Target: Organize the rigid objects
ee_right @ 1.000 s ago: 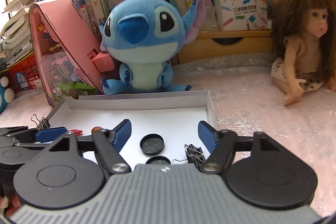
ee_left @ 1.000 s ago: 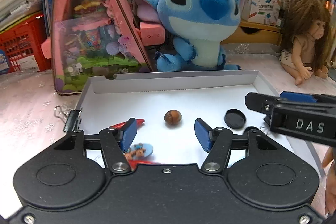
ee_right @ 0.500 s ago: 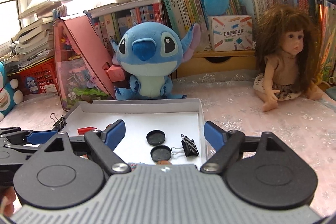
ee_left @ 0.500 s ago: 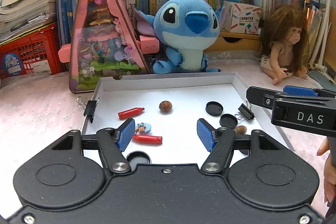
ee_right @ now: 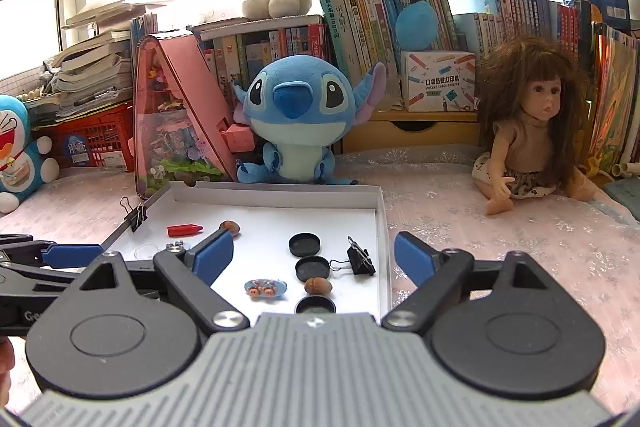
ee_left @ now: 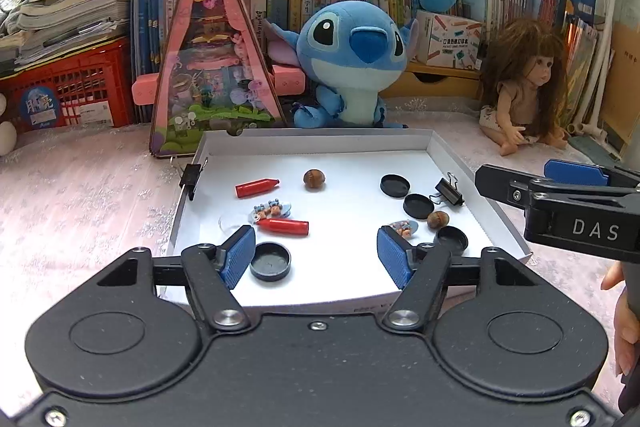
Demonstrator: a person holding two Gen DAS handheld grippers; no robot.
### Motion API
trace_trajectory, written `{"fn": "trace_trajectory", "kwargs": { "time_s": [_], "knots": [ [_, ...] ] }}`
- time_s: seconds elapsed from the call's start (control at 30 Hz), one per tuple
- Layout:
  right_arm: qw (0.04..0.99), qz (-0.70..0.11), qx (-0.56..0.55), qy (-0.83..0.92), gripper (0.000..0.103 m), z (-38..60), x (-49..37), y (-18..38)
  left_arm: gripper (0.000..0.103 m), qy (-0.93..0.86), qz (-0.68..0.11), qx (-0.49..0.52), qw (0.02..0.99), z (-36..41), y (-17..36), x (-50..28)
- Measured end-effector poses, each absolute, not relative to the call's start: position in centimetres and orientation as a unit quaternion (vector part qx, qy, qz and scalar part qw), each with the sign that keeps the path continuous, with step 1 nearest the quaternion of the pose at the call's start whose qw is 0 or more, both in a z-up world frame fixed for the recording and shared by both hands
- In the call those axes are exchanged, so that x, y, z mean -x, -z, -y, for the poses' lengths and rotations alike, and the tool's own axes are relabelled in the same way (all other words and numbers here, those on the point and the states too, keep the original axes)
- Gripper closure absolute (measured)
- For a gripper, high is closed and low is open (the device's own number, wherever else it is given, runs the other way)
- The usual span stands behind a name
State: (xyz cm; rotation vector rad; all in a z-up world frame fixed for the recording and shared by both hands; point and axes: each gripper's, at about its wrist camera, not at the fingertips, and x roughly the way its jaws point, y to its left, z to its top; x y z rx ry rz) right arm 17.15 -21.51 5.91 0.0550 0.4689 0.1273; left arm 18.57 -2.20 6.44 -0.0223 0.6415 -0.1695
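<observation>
- Currently both the left gripper (ee_left: 316,253) and the right gripper (ee_right: 314,254) stand wide apart and hold nothing, hovering at the near edge of the white tray (ee_left: 320,141).
- All the small rigid things lie in that tray; whether sorting is under way or finished, I cannot tell.
- For any pick, I would come straight down over one piece, fingers either side, clear of its neighbours; the round ones may roll.
- Count, left wrist view: four black caps (ee_left: 270,261), two red crayon-shaped pieces (ee_left: 256,187), two brown nuts (ee_left: 314,179), two small figure charms (ee_left: 272,209), two black binder clips (ee_left: 450,191), one of them clipped on the tray's left wall.
</observation>
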Motion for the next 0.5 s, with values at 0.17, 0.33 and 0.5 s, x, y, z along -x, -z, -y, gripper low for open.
{"fn": "trace_trajectory", "kwargs": {
  "time_s": [0.17, 0.33, 0.5],
  "knots": [
    [0.971, -0.229, -0.025, -0.064, 0.007, 21.5, -16.0, -5.7, 0.031, 0.084, -0.313, 0.015, 0.946, 1.6, -6.3, -17.1],
    [0.971, -0.229, -0.018, -0.065, 0.004, 21.5, -14.8, -5.4, 0.028, 0.085, -0.311, 0.015, 0.946, 1.1, -6.0, -15.7],
    [0.971, -0.231, -0.005, -0.067, 0.002, 21.3, -13.6, -4.8, 0.027, 0.076, -0.319, 0.015, 0.944, 0.8, -5.2, -14.6]
  ]
}}
